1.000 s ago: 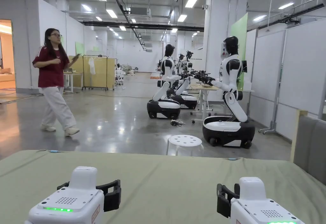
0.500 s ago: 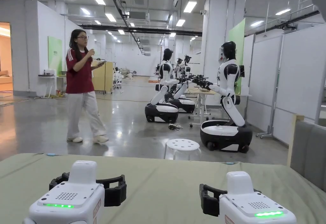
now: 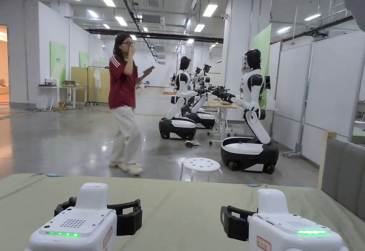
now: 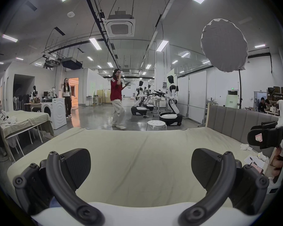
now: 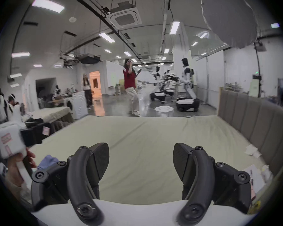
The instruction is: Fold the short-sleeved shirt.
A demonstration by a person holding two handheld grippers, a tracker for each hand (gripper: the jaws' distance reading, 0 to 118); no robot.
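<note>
Green bed sheet (image 3: pixel 185 205) bare to far edge, left gripper (image 4: pixel 140 169), right gripper (image 5: pixel 140 162) spread.

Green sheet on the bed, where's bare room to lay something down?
The green sheet is bare from the left gripper and right gripper out to its far edge. Crowded: beside the grey headboard, crumpled tissue and papers.

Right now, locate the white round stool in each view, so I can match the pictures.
Head view: the white round stool stands on the floor just past the bed's far edge, at centre.
Left gripper view: the stool is right of centre, behind the bed's far edge.
Right gripper view: its top is right of centre.
Shared landmark: the person in the red shirt, left of the stool.
</note>
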